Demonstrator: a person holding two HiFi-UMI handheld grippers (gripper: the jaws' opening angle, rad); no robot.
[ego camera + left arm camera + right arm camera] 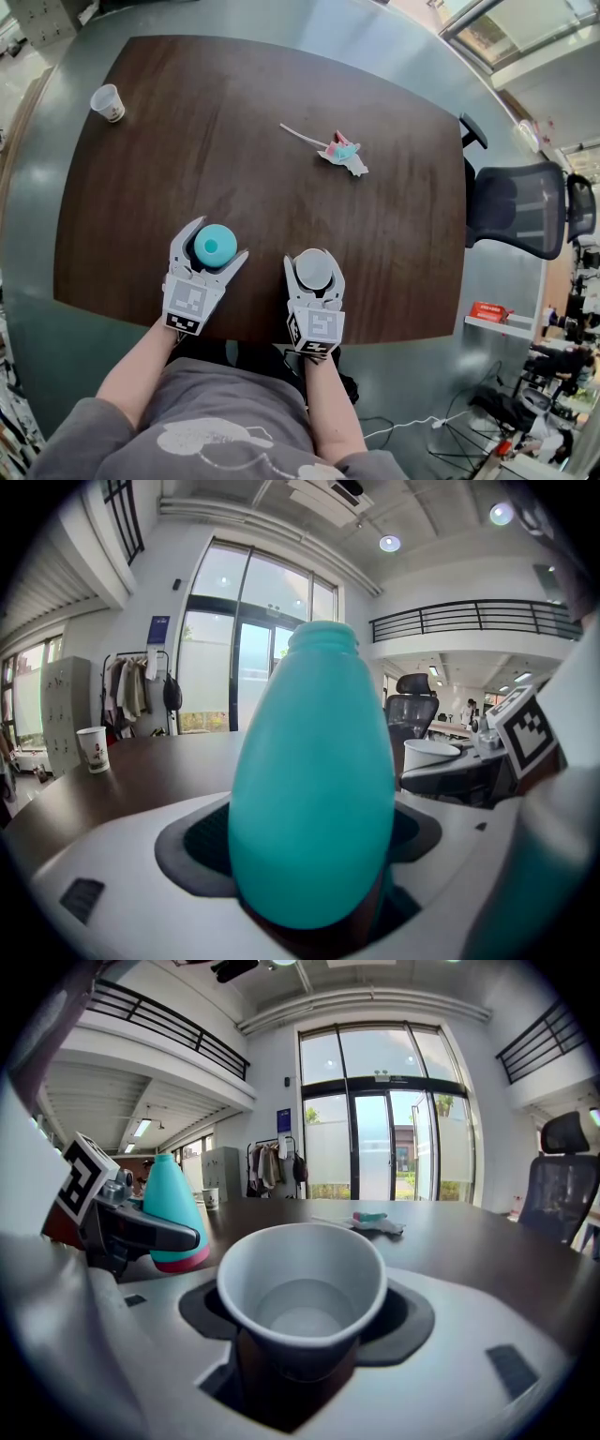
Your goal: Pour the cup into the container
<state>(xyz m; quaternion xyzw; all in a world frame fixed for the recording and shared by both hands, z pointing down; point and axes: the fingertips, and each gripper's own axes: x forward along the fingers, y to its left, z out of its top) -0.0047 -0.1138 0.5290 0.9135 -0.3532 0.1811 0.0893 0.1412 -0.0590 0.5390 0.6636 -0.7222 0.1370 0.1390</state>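
**Two grippers, two cups, one container**

The left gripper [217,240] has its jaws spread wide and hugging the teal container [312,780]. The right gripper [315,258] sits just beside it, jaws narrower and clamped on the cup [302,1288].

The head view only gives tops. The right gripper view adds the container's pink base [178,1262] resting on the counter [281,216], plus the cup's inside (can't tell if anything's in there). The left gripper view is mostly teal.

Count: two grippers and one container. There are two cups, with the spare cup [108,102] far ahead-left of the left gripper. One crumpled wrapper [342,153] lies well ahead of the right gripper, and one office chair [520,208] stands off to its right.
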